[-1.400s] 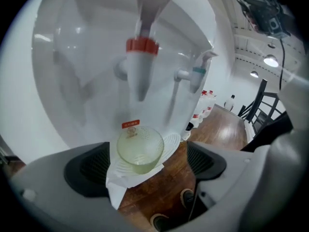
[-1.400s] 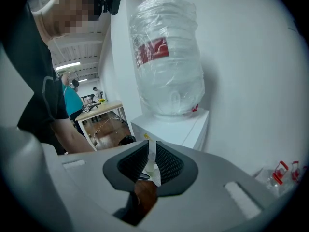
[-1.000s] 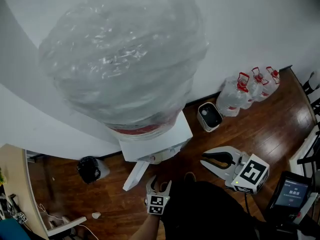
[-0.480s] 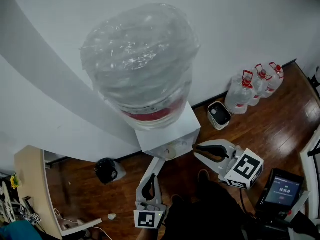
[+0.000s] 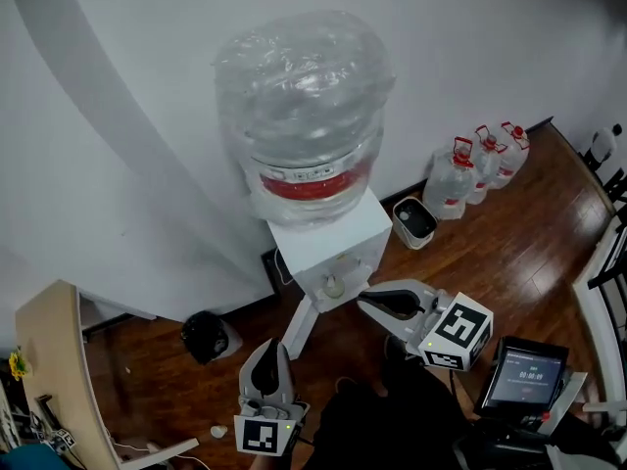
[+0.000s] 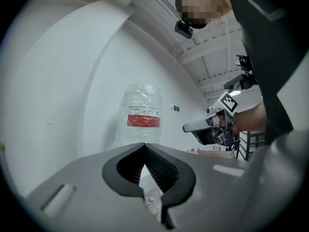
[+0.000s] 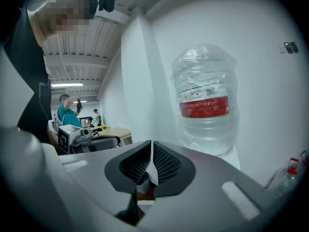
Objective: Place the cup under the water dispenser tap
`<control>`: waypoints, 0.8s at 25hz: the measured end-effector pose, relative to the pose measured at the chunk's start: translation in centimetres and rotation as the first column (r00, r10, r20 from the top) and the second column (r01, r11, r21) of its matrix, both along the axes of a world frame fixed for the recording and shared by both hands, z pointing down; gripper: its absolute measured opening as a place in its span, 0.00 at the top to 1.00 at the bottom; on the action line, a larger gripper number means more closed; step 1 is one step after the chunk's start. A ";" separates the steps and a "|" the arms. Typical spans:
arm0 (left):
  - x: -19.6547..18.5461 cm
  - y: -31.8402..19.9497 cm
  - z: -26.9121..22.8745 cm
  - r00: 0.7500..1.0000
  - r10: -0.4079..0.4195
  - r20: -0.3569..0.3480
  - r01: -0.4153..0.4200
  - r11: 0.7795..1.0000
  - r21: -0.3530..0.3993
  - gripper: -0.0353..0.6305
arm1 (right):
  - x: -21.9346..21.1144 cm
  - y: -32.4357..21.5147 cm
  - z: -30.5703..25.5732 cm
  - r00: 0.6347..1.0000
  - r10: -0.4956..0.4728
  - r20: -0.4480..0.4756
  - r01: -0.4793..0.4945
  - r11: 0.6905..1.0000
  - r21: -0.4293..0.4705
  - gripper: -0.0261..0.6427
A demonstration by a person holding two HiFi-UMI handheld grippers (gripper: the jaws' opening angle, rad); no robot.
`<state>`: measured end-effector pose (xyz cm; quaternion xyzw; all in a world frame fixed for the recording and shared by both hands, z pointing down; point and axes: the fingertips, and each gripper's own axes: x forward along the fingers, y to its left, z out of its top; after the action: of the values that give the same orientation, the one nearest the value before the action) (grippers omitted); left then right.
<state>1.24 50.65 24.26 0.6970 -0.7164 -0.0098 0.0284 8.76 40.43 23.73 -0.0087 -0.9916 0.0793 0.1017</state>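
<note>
Where the head view starts at lower left, a wooden desk edge (image 5: 39,360) borders the dark floor, and a black bin (image 5: 204,336) stands near the wall to its right. Next, at bottom centre, comes the left gripper (image 5: 273,344), its jaws pressed together with nothing between them, pointing up-frame at the white water dispenser (image 5: 343,238). A small pale thing that looks like the cup (image 5: 334,284) sits in the recess in the dispenser's front, below the big film-wrapped bottle (image 5: 304,106). Just right of that recess hangs the right gripper (image 5: 361,299), jaws likewise closed and empty, tips turned toward the dispenser. Further right along the wall stand a small white appliance (image 5: 415,221) and a cluster of spare water bottles (image 5: 480,164). A lit screen (image 5: 524,375) sits at lower right.
</note>
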 end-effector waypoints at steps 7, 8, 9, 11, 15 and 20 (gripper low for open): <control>1.4 1.3 -1.4 0.999 0.049 0.016 -0.049 0.998 0.026 0.94 | 1.1 1.8 -0.6 1.000 0.011 -0.005 -0.011 1.000 0.024 0.96; 1.8 1.2 -1.5 0.998 0.053 0.014 -0.054 0.998 0.023 0.94 | 1.4 1.8 -0.7 1.000 0.013 -0.006 -0.013 0.999 0.030 0.96; 2.3 1.2 -1.8 0.998 0.060 0.012 -0.060 0.998 0.020 0.94 | 1.8 1.7 -0.9 1.000 0.016 -0.002 -0.016 0.999 0.039 0.96; 3.5 0.9 -2.5 0.996 0.083 0.024 -0.083 0.996 0.017 0.94 | 2.7 1.6 -1.6 1.000 0.022 0.005 -0.022 0.998 0.055 0.96; 5.2 0.1 -3.0 0.991 0.128 0.037 -0.128 0.992 0.008 0.94 | 3.7 1.1 -1.8 0.999 0.042 -0.001 -0.042 0.997 0.060 0.96; 6.2 -0.6 -3.1 0.989 0.144 0.040 -0.144 0.990 0.004 0.94 | 4.0 0.7 -1.8 1.000 0.029 0.005 -0.030 0.997 0.073 0.96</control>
<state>7.43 50.06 21.20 0.7470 -0.6648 0.0039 0.0125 12.73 41.15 21.93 0.0096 -0.9941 0.0445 0.0986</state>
